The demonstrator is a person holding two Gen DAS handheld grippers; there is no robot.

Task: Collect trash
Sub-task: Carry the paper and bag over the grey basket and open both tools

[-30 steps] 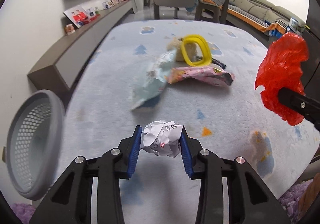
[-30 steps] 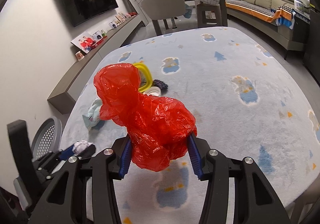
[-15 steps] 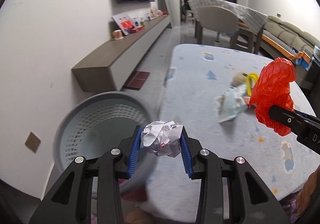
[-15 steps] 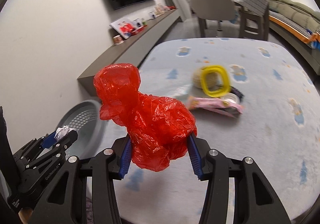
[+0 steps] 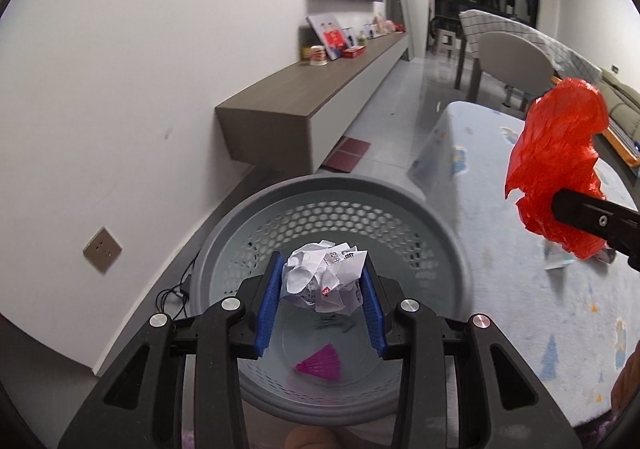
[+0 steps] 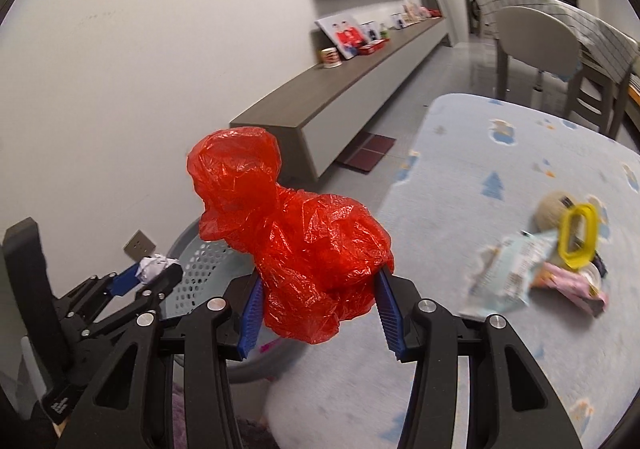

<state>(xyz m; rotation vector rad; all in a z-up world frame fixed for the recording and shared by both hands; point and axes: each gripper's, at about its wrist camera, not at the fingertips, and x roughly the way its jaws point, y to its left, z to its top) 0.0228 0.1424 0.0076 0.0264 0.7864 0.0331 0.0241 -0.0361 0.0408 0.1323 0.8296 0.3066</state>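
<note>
Left wrist view first: the left gripper (image 5: 323, 297) has its blue pads pinched on a crumpled paper ball (image 5: 325, 280), held directly above the open mouth of the grey perforated basket (image 5: 448, 249). Down on the basket's floor lie a pink fan-shaped scrap (image 5: 320, 364) and a small dark bit just beyond it. To the right of the basket, the right gripper (image 6: 320, 309) squeezes a bunched red plastic bag (image 6: 296, 249) between its blue pads, the bag bulging well above the fingers and hanging beside the basket's rim rather than over it. Farther right of the basket, on the pale blue patterned rug (image 6: 500, 153), sit a light blue wrapper (image 6: 508, 273), a pink wrapper (image 6: 572, 283) and a yellow ring (image 6: 578, 237), close together. Beyond the basket a long low cabinet (image 5: 320, 97) runs along the white wall.
</note>
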